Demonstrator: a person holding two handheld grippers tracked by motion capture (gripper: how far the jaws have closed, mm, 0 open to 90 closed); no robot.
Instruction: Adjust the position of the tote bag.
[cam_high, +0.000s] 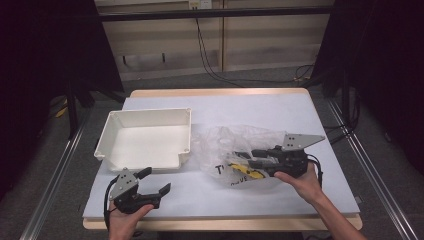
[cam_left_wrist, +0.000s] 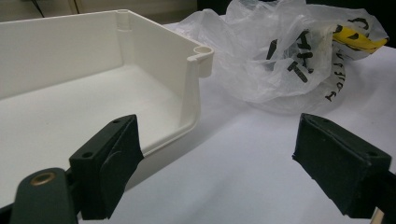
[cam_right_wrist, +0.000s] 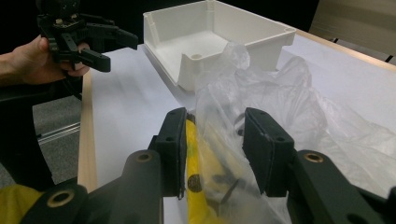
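I see the clear plastic bag lying crumpled on the white table, just right of the white tray, with black lettering and a yellow item inside it. My right gripper reaches into the bag from the right; in the right gripper view its jaws stand part-closed with a fold of film and the yellow item between them, and I cannot tell whether the pads press. My left gripper hovers at the table's near edge by the tray's front corner, jaws spread wide, holding nothing.
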